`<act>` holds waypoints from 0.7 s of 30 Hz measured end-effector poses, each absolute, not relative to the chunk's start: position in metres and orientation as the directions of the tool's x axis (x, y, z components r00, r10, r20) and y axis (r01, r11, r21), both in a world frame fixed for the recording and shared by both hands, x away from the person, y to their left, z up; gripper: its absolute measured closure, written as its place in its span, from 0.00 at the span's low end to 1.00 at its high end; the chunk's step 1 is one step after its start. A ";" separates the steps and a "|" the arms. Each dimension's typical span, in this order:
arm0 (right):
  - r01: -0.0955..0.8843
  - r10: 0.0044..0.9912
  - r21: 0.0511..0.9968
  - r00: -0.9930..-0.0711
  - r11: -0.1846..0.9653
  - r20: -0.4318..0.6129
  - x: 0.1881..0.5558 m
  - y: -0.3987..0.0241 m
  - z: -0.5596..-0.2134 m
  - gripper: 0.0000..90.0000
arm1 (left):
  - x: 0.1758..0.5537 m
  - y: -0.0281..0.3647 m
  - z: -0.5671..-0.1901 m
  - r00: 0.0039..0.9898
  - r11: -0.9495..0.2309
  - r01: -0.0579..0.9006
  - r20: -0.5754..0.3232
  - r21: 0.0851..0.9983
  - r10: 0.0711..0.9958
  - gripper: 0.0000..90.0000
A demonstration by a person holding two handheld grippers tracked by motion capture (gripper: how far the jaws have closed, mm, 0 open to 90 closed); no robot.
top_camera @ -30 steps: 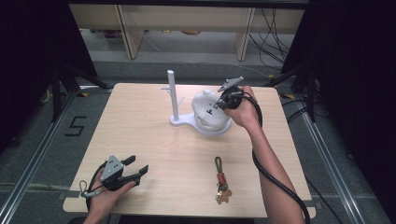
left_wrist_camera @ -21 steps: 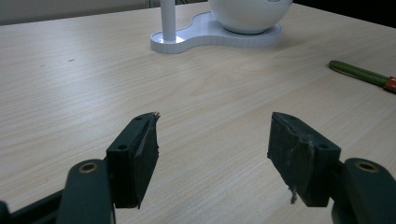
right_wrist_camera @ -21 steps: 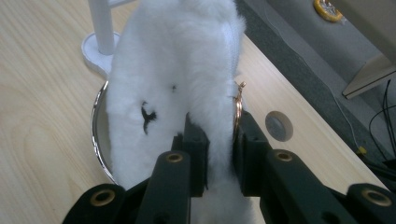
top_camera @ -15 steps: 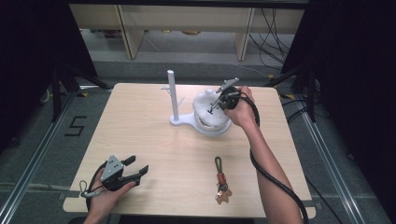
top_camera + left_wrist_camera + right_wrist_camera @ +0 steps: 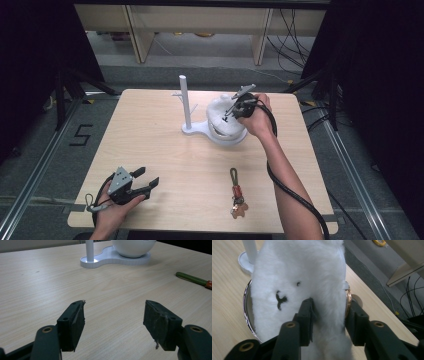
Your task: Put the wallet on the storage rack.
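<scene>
While high view hides it, right hand-held gripper (image 5: 328, 312) just opened, plush (image 5: 299, 277) between jaws; left (image 5: 113, 322) released.

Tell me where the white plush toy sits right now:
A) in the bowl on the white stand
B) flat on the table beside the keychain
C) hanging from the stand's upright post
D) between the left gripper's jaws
A. The white plush toy rests in the chrome-rimmed bowl on the white stand, with the right gripper straddling its lower part.
</scene>
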State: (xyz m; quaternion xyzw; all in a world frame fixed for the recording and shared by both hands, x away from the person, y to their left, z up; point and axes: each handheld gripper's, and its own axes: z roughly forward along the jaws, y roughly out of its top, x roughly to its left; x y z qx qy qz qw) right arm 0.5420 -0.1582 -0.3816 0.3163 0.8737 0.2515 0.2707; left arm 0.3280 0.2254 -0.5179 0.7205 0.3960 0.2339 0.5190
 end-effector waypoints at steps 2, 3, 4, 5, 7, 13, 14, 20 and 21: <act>0.427 0.702 0.616 -0.641 0.662 -0.311 0.542 -0.159 -0.381 0.60 | 0.328 0.225 -0.518 0.577 -0.143 0.328 -0.078 0.934 0.813 0.36; 0.433 0.710 0.622 -0.637 0.652 -0.300 0.541 -0.159 -0.381 0.58 | 0.328 0.225 -0.518 0.577 -0.143 0.328 -0.078 0.934 0.813 0.36; 0.436 0.717 0.634 -0.637 0.639 -0.284 0.542 -0.159 -0.382 0.55 | 0.328 0.225 -0.518 0.577 -0.143 0.328 -0.078 0.934 0.813 0.36; 0.441 0.729 0.644 -0.625 0.625 -0.279 0.541 -0.159 -0.381 0.53 | 0.328 0.225 -0.518 0.577 -0.143 0.328 -0.078 0.934 0.813 0.36; 0.455 0.753 0.667 -0.607 0.591 -0.254 0.540 -0.160 -0.380 0.50 | 0.328 0.225 -0.518 0.577 -0.143 0.328 -0.078 0.934 0.813 0.36; 0.465 0.782 0.696 -0.579 0.547 -0.228 0.535 -0.162 -0.373 0.43 | 0.328 0.225 -0.518 0.577 -0.144 0.326 -0.076 0.934 0.813 0.36; 0.461 0.783 0.700 -0.579 0.545 -0.228 0.534 -0.163 -0.372 0.43 | 0.327 0.225 -0.517 0.572 -0.149 0.332 -0.073 0.931 0.817 0.36; 0.488 0.815 0.716 -0.545 0.499 -0.196 0.519 -0.174 -0.364 0.44 | 0.328 0.225 -0.517 0.578 -0.148 0.327 -0.074 0.934 0.813 0.36; 0.488 0.815 0.716 -0.545 0.499 -0.196 0.519 -0.174 -0.364 0.44 | 0.328 0.225 -0.517 0.578 -0.148 0.327 -0.074 0.934 0.813 0.36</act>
